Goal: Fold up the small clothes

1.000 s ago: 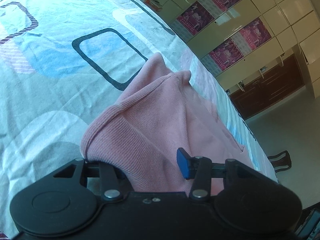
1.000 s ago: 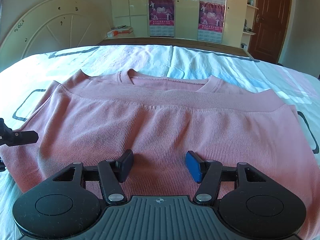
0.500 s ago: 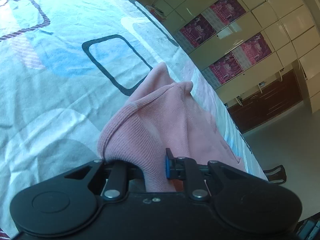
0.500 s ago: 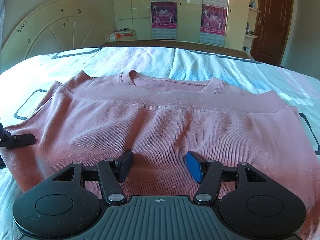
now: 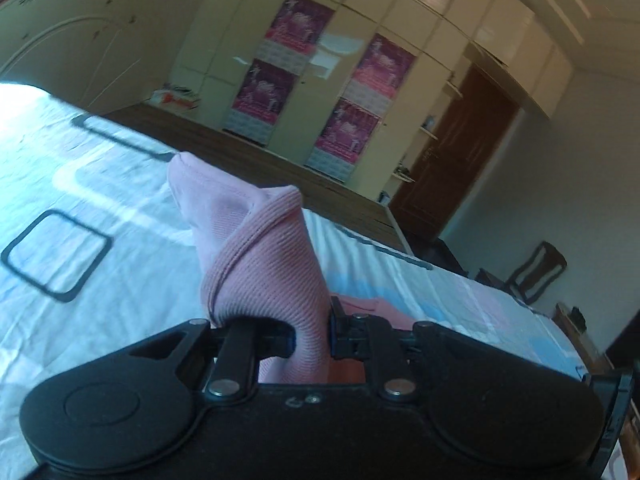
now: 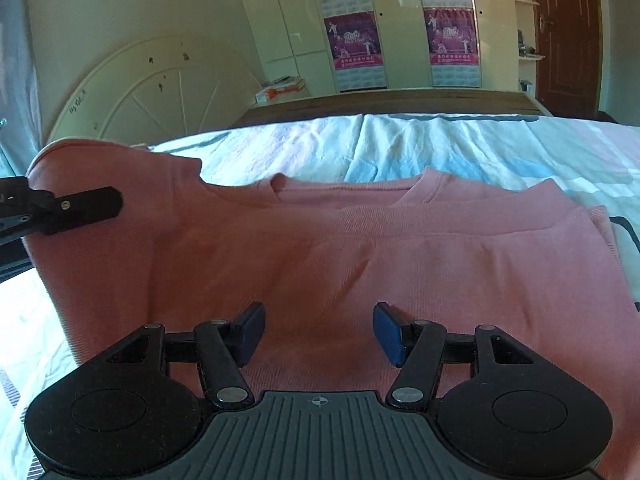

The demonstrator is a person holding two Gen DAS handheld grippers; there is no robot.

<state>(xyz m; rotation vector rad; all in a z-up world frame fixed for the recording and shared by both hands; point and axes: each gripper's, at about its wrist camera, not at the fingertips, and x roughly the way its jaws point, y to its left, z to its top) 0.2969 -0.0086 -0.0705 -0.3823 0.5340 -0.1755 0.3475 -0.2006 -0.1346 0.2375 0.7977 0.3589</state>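
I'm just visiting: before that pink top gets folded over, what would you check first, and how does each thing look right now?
1. Left claw clamped on the pink top: ok, fabric is pinched between its pads.
2. Gripped edge lifted off the bedsheet: ok.
3. Right claw free: ok, open above the cloth.
4. Rest of the top flat: not ok, a slight crease runs across the middle.
5. Both layers caught in the grip: cannot tell.

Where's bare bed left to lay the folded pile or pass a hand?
Free: the sheet between the pink top's neckline and the wooden footboard, and a strip left of the raised edge. Crowded: the near middle, covered by the top, left gripper shut on its edge, right gripper open above it.
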